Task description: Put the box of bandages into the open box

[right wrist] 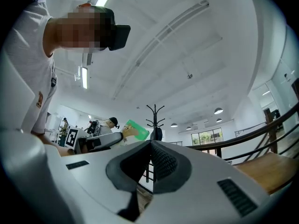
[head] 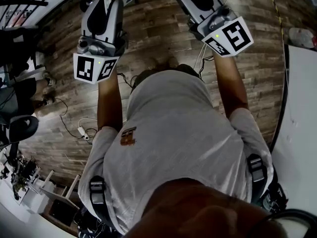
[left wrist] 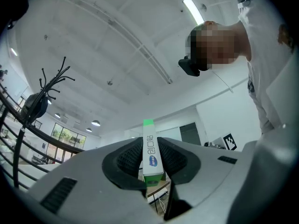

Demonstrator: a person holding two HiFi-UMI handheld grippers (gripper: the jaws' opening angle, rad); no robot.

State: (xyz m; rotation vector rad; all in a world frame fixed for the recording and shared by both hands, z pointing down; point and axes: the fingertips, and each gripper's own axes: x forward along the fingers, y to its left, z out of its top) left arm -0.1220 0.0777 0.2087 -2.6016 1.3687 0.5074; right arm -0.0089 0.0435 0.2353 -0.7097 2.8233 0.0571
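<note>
Looking steeply down over a grey shirt (head: 173, 133) toward a wood-plank floor (head: 158, 33). Holding 2 hand-held grippers up and forward, 1 at each side of the chest.

Clamping the box of bandages (left wrist: 150, 146) in the left hand-held gripper (left wrist: 151, 167). Parting the jaws only by the box's narrow width, with ribbed pads (left wrist: 128, 160) pressing on both broad faces. Standing on end between the pads: white body, green top end, green lower band, blue oval logo on the narrow face toward the camera. Poking out past the jaw tips at the top edge of the head view, beyond the left marker cube (head: 94, 67). Carrying it in mid-air, well above the floor.

Holding the right hand-held gripper (right wrist: 151, 158) with jaws fully together, pads meeting along 1 line, gripping nothing. Showing its marker cube (head: 230, 36) at upper right in the head view.

Aiming both gripper views upward at a white ceiling with a strip light (left wrist: 193, 10). Catching the left hand-held gripper and the green end of the box at mid-left in the right gripper view, well apart from the right jaws. Noting a black coat stand (right wrist: 154, 113) behind the right jaws and a dark railing (right wrist: 261, 125) to the right.
</note>
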